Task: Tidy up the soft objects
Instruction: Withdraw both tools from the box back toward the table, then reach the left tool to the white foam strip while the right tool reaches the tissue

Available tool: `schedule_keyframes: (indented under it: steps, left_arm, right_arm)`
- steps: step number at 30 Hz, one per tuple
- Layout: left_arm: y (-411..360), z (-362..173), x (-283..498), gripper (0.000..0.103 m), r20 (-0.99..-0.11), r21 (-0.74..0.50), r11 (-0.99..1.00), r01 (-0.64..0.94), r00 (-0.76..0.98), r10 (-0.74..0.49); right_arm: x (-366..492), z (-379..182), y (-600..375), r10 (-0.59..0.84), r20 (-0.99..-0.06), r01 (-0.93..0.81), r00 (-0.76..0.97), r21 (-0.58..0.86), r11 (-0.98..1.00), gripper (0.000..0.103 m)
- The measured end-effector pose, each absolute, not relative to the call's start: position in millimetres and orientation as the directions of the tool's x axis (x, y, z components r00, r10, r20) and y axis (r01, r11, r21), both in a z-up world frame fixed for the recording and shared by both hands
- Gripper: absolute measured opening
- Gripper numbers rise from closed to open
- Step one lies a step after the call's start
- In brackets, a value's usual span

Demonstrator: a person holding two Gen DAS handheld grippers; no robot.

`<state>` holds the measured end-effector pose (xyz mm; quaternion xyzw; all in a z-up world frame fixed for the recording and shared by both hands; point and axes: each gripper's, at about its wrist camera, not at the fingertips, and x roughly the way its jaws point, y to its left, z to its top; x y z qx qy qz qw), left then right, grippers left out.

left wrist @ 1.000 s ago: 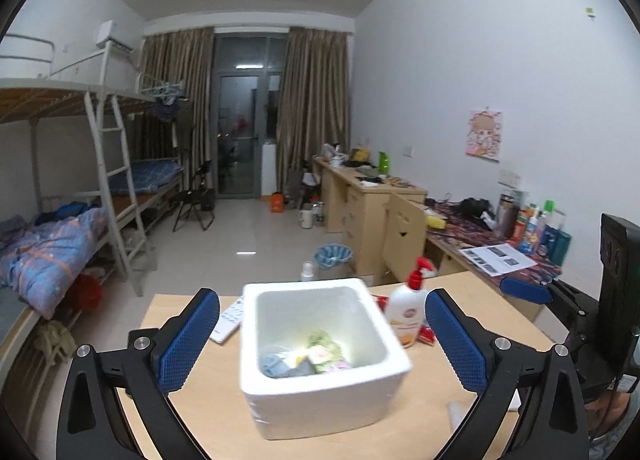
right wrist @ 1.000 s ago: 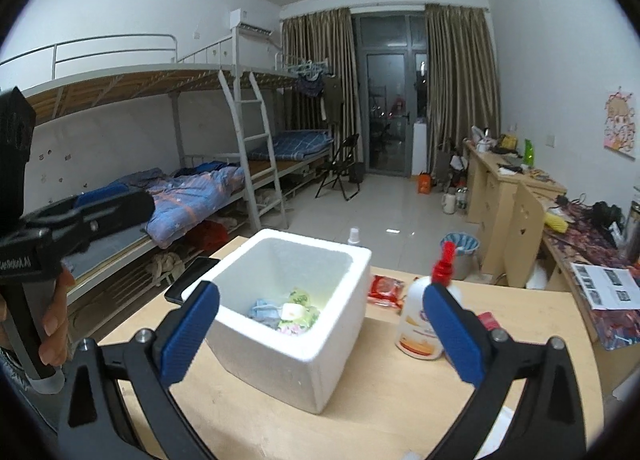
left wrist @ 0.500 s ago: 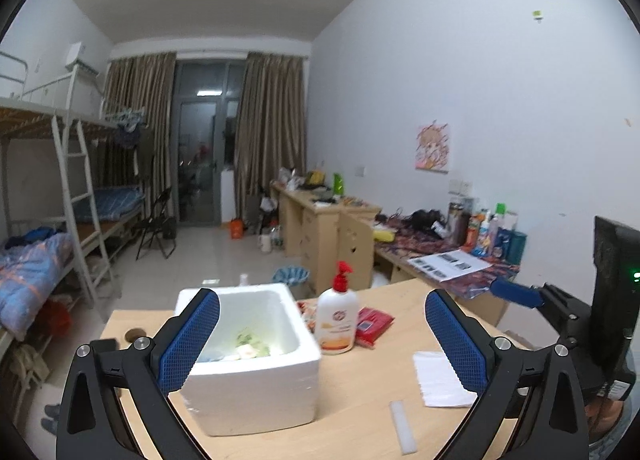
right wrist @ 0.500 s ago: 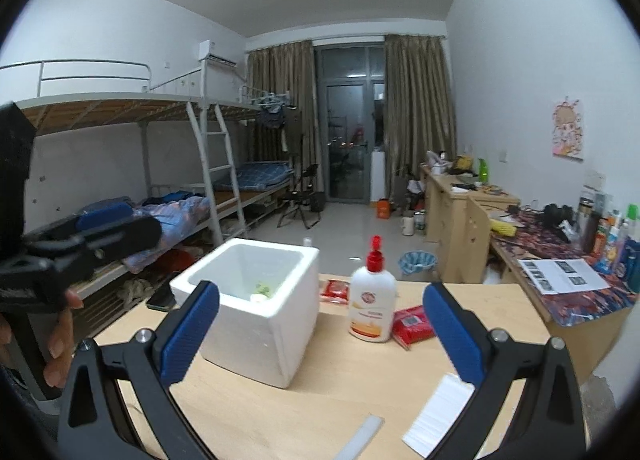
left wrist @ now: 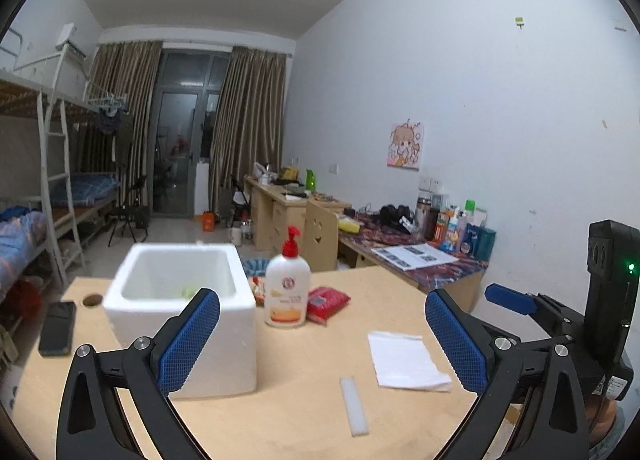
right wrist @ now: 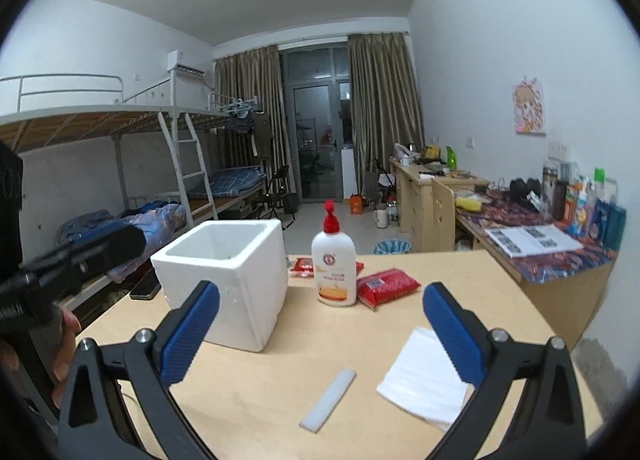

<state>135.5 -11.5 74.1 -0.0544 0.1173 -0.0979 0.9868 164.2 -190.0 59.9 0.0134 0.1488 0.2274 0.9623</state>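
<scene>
A white foam box (left wrist: 180, 300) stands on the wooden table (left wrist: 304, 400), also in the right wrist view (right wrist: 228, 272); a bit of green soft stuff (left wrist: 188, 291) shows inside. A white folded tissue (left wrist: 406, 360) (right wrist: 424, 380) and a white foam strip (left wrist: 354, 406) (right wrist: 328, 400) lie in front. A red soft pack (left wrist: 326, 302) (right wrist: 386, 286) lies by a lotion bottle (left wrist: 287, 288) (right wrist: 334, 264). My left gripper (left wrist: 322, 344) is open and empty, above the table near the box. My right gripper (right wrist: 320, 336) is open and empty, over the strip and tissue.
A black phone (left wrist: 58, 328) lies at the table's left edge next to a round hole (left wrist: 92, 300). Another red packet (right wrist: 302, 266) lies behind the bottle. Bunk beds stand left, cluttered desks (left wrist: 404, 244) right. The right gripper's body (left wrist: 560, 316) is at the left view's right edge.
Both grippers have pulled back and away from the foam box and turned right. The tissue, foam strip and red pack have come into view. Both stay open.
</scene>
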Motion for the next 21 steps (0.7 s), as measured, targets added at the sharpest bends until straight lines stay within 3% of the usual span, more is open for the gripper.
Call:
schedule_keyframes:
  steps: [8,21]
  left_arm:
    - [-22.7,32.2,125.5,0.103,-0.169,-0.137,0.972,0.190,0.963,-0.212]
    - [-28.1,-28.8,152.3,0.103,-0.263,-0.211,0.956,0.202,0.931,-0.254]
  right_arm:
    - [153.2,29.9,-215.0,0.385,-0.303,-0.367,0.871,0.117,0.923,0.103]
    - [151.0,-16.9,-234.5,0.364,-0.359,-0.327,0.859,0.160,0.931,0.103]
